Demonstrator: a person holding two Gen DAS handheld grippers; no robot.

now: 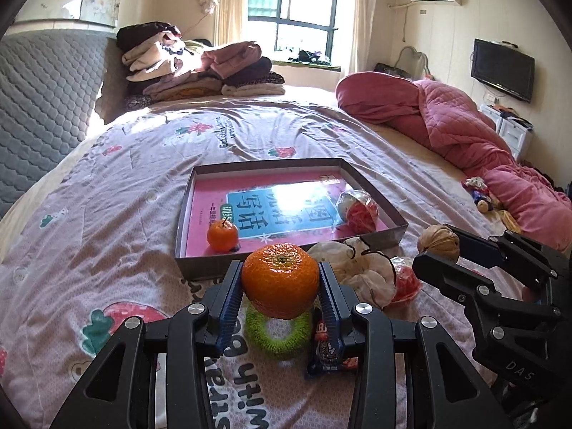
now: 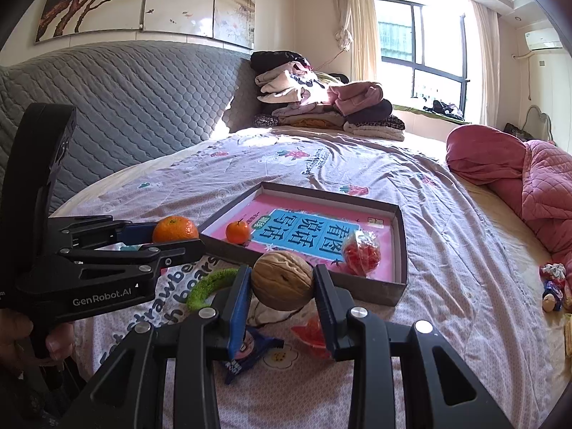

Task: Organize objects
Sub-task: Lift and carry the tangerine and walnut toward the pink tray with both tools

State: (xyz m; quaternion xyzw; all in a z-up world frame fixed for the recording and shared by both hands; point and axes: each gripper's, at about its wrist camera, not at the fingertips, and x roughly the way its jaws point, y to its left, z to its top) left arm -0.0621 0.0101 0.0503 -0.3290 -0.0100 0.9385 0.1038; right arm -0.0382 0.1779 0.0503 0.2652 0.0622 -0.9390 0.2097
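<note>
the left gripper is clamped on a round orange tangerine; the right gripper is clamped on a brown wrinkled walnut, both near the shallow grey cardboard box.

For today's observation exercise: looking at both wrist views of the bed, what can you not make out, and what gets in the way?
- Green ring: left view, the held mandarin covers its far side.
- Blue snack packet: right view, a finger of the right gripper hides part of its print.
- Book cover in the box: left view, window glare washes out the title.
- Small items by the pink quilt: right view, too small and cut off.
</note>
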